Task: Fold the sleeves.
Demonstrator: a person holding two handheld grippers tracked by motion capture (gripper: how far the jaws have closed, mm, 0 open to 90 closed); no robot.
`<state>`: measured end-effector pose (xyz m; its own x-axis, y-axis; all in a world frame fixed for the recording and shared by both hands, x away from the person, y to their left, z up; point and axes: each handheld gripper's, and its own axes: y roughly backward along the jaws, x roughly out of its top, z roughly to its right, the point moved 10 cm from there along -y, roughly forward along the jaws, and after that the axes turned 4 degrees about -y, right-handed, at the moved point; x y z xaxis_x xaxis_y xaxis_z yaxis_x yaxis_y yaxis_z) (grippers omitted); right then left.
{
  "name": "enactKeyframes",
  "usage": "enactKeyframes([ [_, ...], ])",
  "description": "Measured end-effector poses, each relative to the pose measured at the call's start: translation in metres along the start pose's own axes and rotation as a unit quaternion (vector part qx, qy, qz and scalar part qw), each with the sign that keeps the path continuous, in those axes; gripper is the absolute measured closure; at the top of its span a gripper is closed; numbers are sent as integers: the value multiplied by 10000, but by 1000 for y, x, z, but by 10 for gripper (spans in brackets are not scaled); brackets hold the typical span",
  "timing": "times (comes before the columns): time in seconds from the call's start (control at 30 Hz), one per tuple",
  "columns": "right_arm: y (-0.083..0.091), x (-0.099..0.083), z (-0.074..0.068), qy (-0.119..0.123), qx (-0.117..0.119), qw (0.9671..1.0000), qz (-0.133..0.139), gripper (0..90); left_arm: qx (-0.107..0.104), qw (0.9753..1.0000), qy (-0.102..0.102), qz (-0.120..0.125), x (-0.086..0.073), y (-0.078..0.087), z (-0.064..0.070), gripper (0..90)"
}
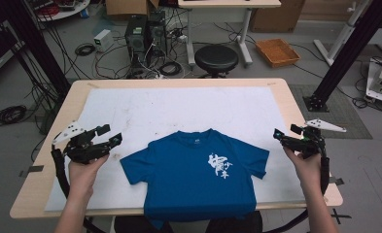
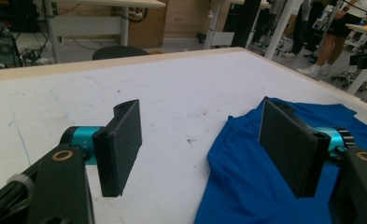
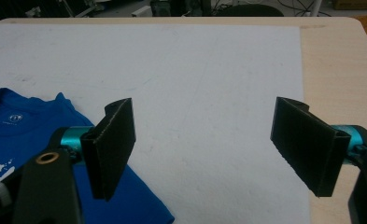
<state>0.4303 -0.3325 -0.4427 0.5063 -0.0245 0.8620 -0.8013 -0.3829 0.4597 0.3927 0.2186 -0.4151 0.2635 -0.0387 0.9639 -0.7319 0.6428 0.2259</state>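
A pale wooden table (image 1: 295, 104) was recorded, its top largely covered by a white sheet (image 1: 179, 109) marked with faint stains. A blue T-shirt (image 1: 193, 174) bearing a white print on the chest was laid flat, front up, on the near middle of the sheet, collar away from the person and hem hanging over the near edge of the table; both short sleeves were spread outward. The left gripper (image 1: 112, 134) was held just off the shirt's left sleeve, the hand (image 1: 84, 170) beneath it and the forearm brought in from the near edge, the tool angled inward toward the garment; its fingers (image 2: 123, 142) were seen spread wide with nothing between them, the sleeve edge lying under the far one. The right gripper (image 1: 277, 134) was held just beyond the right sleeve, mirrored inward; its fingers (image 3: 111, 142) were likewise parted and empty, over bare sheet with the sleeve at one side. Risks judged from this position: the sheet could be pinched together with the cloth if the fingers were lowered too flat; only one layer of a sleeve could be caught; and the overhanging hem could drag the shirt off the table if it were lifted unevenly.
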Motion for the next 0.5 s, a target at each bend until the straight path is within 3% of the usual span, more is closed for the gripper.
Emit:
enactKeyframes([
  [0.07,0,0,0,0,-8,10000,-7,219,-115,9998,151,9,1,-1,1,302],
  [0.5,-7,-2,4,-45,-58,9999,-101,219,9,9999,12,-152,-7,0,-1,266],
])
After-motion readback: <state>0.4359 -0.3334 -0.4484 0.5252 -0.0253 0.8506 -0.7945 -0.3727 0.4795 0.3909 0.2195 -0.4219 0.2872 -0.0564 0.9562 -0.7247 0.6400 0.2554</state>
